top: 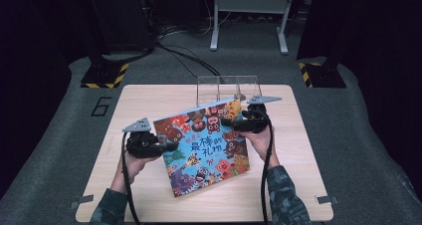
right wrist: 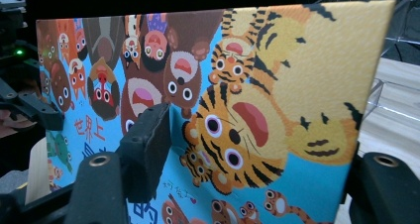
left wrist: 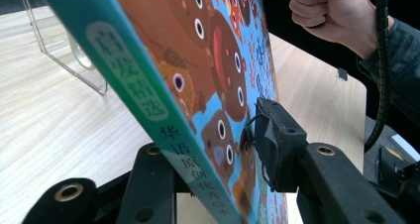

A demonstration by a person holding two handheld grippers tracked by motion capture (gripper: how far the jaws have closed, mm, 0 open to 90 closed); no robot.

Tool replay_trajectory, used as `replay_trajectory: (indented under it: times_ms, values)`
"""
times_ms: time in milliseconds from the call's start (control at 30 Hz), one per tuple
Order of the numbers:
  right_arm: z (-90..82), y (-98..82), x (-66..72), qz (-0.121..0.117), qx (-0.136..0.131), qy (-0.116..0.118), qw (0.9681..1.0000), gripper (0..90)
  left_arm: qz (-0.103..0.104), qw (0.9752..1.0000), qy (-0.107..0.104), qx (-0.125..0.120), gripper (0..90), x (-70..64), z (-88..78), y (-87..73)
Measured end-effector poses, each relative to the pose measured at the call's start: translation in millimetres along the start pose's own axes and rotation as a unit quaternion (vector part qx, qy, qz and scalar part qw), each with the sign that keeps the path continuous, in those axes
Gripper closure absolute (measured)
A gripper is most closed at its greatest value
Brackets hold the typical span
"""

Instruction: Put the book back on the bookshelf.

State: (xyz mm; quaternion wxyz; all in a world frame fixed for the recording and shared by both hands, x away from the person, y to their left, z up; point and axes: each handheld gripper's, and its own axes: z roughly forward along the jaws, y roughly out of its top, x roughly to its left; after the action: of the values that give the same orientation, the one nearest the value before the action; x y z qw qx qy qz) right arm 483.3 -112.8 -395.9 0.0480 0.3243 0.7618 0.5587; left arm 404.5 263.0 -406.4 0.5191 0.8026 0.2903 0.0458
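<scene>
A picture book (top: pixel 206 148) with a blue cover full of cartoon animals is held tilted above the wooden table (top: pixel 124 110), between both grippers. My left gripper (top: pixel 166 146) is shut on its left edge near the spine; the book (left wrist: pixel 198 85) passes between the two black jaws, one pad (left wrist: pixel 270 140) pressing the cover. My right gripper (top: pixel 230 121) is shut on the upper right part of the cover. In the right gripper view the book (right wrist: pixel 277 85) stands between the jaws, with a pad (right wrist: pixel 146 144) on the tiger picture's side.
A clear acrylic stand (top: pixel 228 89) sits at the table's far edge just behind the book; the same stand (left wrist: pixel 59 45) shows in the left gripper view. Cables and a metal frame (top: pixel 249 16) lie on the floor beyond. Bare wood surrounds the book.
</scene>
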Motion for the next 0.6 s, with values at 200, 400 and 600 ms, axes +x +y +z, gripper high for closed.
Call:
replay_trajectory:
  times_ms: [200, 400, 600]
  values:
    - [-6.5, -1.4, 1.0, -0.009, -0.001, 0.001, 1.0000, 37.6, 0.004, 1.0000, 0.002, 0.007, 63.4, 0.9, -2.8, -0.8]
    - [-9.4, -7.5, -2.9, -0.005, 0.000, -0.020, 0.9998, 32.6, 0.015, 0.9999, -0.002, 0.004, 66.1, -0.6, -5.8, -0.9]
    - [-6.5, -13.9, -8.9, 0.009, 0.017, -0.046, 0.9988, 26.1, 0.032, 0.9995, -0.005, 0.000, 67.5, -4.6, -10.6, 1.4]
